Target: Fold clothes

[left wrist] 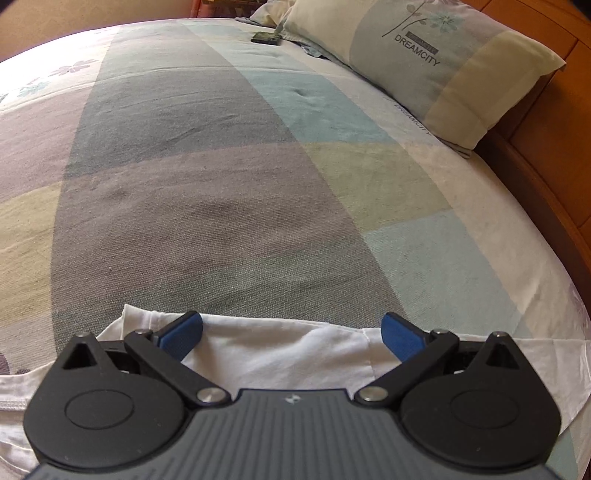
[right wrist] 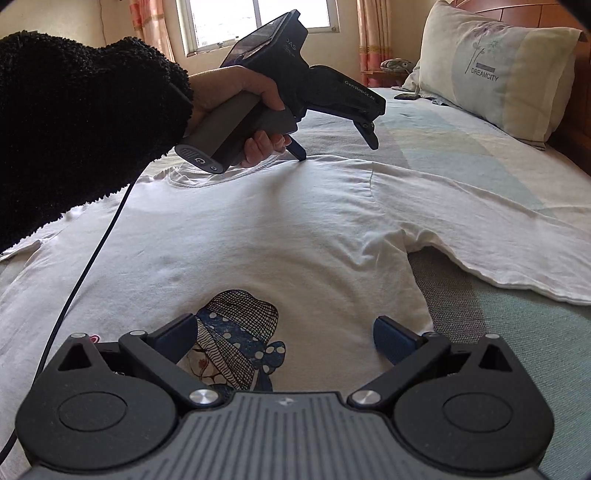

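Note:
A white T-shirt (right wrist: 258,229) lies spread face up on the bed, its hat-girl print (right wrist: 240,332) toward me and one sleeve (right wrist: 480,221) stretched to the right. My right gripper (right wrist: 284,339) hovers open over the print, nothing between its blue pads. In the right wrist view the left gripper (right wrist: 336,147) is held by a hand in a black fuzzy sleeve, open, with one finger tip touching the shirt's shoulder edge near the collar (right wrist: 221,173). In the left wrist view the left gripper (left wrist: 291,336) stands open over the shirt's top edge (left wrist: 280,350).
The bed has a striped patchwork sheet (left wrist: 207,206). A "DREAMCITY" pillow (right wrist: 495,70) leans at the wooden headboard (left wrist: 546,122) on the right. A dark phone-like object (left wrist: 266,38) lies near the pillow. A black cable (right wrist: 92,258) trails across the shirt. A window (right wrist: 255,18) is behind.

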Available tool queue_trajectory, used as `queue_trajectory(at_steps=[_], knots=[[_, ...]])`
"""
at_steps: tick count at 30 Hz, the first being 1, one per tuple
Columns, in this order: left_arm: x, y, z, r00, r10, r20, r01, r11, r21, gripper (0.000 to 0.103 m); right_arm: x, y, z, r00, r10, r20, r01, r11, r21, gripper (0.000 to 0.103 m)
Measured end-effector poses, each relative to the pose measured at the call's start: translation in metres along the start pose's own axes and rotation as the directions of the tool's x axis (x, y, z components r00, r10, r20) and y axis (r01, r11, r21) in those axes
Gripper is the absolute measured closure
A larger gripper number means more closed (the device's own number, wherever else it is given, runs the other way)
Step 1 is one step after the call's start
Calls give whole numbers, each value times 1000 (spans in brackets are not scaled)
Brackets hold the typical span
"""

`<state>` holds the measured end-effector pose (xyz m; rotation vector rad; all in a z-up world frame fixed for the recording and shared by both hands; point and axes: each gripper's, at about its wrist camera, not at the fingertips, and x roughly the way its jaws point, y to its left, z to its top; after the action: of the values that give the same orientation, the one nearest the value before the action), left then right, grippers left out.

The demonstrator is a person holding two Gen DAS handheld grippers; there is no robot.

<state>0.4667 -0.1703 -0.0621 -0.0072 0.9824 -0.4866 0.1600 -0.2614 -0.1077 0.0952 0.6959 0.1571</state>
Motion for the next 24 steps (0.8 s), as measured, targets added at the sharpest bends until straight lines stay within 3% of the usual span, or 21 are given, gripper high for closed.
queue_trajectory(at_steps=[4, 8, 11, 14, 19, 24], knots=[[-67, 13, -6, 997, 69, 19, -69, 997, 23, 1, -2, -2, 2, 1000, -23, 0, 23, 1000, 14, 0], [-148, 43, -21, 988, 153, 19, -153, 988, -16, 1, -7, -8, 4, 1000, -2, 12, 1, 995, 97, 0], [-197, 68, -48, 974, 227, 11, -227, 974, -27, 1, -9, -9, 4, 999, 34, -15, -31, 987, 159, 0], [-225, 103, -88, 972, 234, -3, -232, 963, -136, 1, -24, 0, 3, 998, 65, -12, -62, 984, 167, 0], [-213, 162, -140, 983, 180, -21, -175, 912, -372, 1, -54, 16, 1, 996, 69, 53, -75, 988, 135, 0], [-166, 191, -160, 991, 134, -9, -123, 875, -467, 1, -51, 22, 10, 997, 66, 29, -70, 985, 158, 0]])
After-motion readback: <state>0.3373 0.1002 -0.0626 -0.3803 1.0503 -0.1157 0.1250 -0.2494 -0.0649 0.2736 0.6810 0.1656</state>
